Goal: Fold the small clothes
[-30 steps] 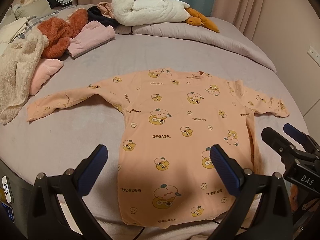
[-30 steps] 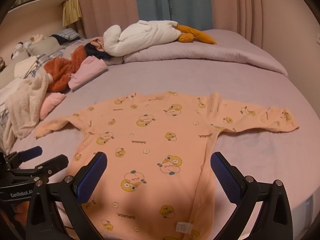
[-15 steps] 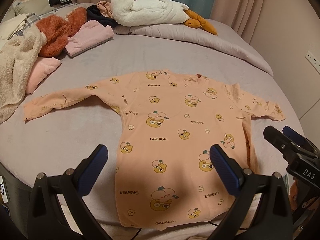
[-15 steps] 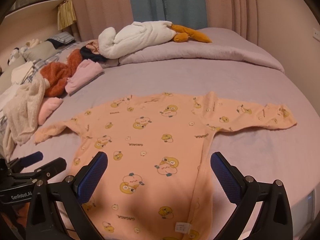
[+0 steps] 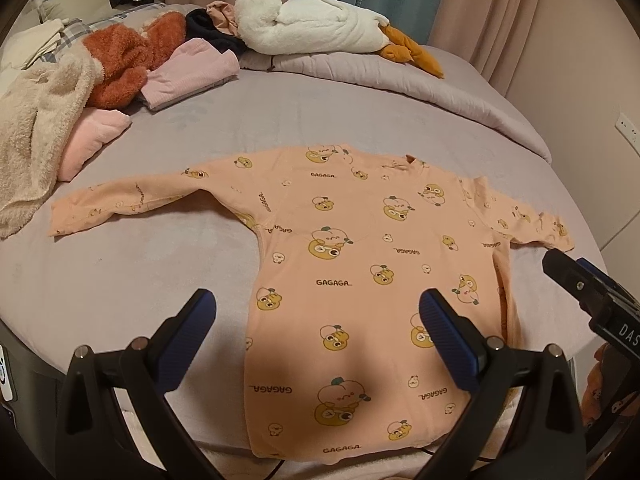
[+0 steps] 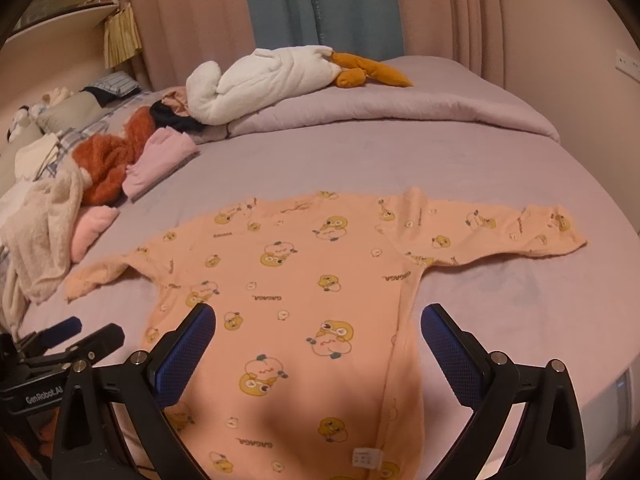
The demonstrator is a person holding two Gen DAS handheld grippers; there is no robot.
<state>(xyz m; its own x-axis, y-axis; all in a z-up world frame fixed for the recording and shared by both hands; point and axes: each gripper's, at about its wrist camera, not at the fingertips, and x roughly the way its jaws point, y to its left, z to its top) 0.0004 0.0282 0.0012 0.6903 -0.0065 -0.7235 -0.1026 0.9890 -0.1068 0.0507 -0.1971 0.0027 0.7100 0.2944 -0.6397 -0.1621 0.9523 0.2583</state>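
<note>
Left wrist view: left gripper [image 5: 316,334] and right gripper [image 6: 318,344] hover, jaws spread, over the flat shirt [image 5: 360,264]; bare bed [image 5: 120,280] at nine o'clock.

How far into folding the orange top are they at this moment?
Done: the orange top lies spread flat on the bed, both sleeves out to the sides. In hand: nothing; the left gripper and right gripper hover near the hem with jaws open. Left: every fold, since no sleeve or edge is turned in yet. A folded pink garment sits by the clothes pile at the far left.
</note>
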